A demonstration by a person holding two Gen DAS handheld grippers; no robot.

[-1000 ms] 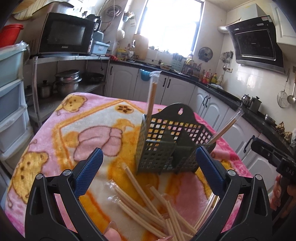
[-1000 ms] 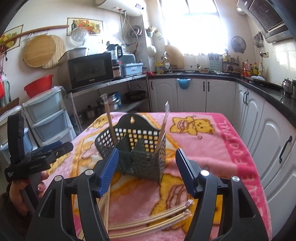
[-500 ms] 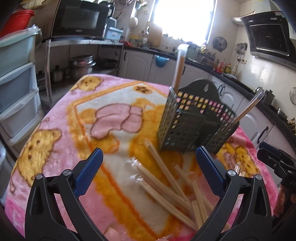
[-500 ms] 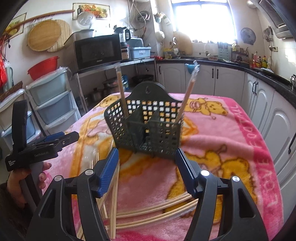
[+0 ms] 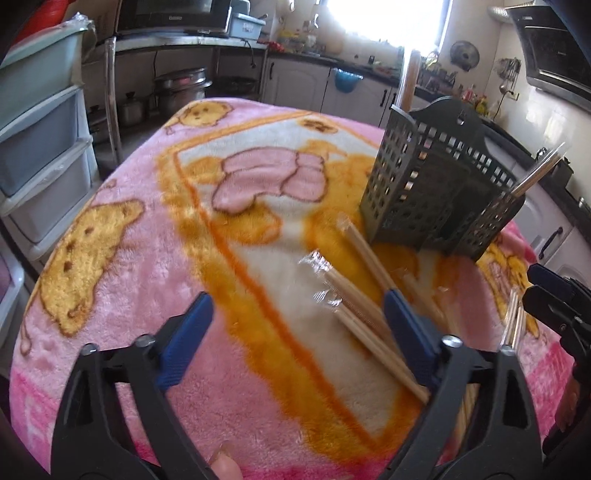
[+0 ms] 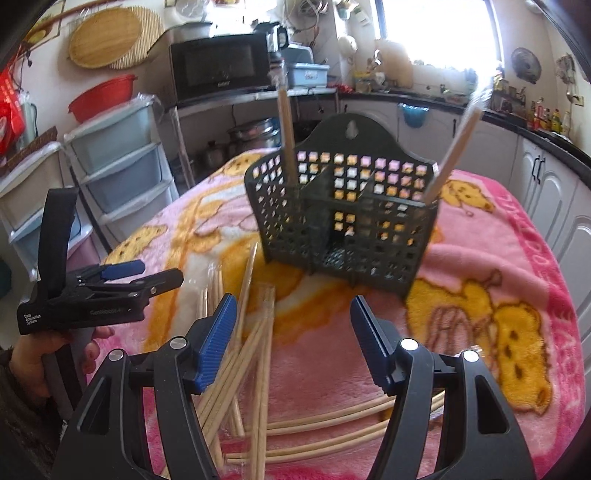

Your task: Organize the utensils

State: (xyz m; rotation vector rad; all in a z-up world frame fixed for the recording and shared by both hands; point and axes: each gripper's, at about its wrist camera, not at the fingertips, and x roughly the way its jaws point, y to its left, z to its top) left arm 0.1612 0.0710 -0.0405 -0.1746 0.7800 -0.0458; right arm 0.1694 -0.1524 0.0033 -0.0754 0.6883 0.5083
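We are in a lived-in home kitchen. A black microwave [image 6: 221,68] sits on a metal shelf rack with steel pots [image 6: 255,134] below it, beside stacked plastic drawers [image 6: 122,162] topped by a red basin [image 6: 101,98]. White cabinets [image 6: 550,188] under a dark counter run along the walls, crowded with bottles [image 6: 546,118] near a bright window [image 6: 437,29]. A range hood [image 5: 554,51] hangs on the tiled wall, and a pink cartoon blanket [image 5: 147,229] covers the table.

Wrapped chopsticks [image 5: 364,314] are seen lying on the pink blanket [image 5: 122,266] just before the dark utensil basket [image 5: 439,192], apparently beneath the spread left gripper [image 5: 295,332].
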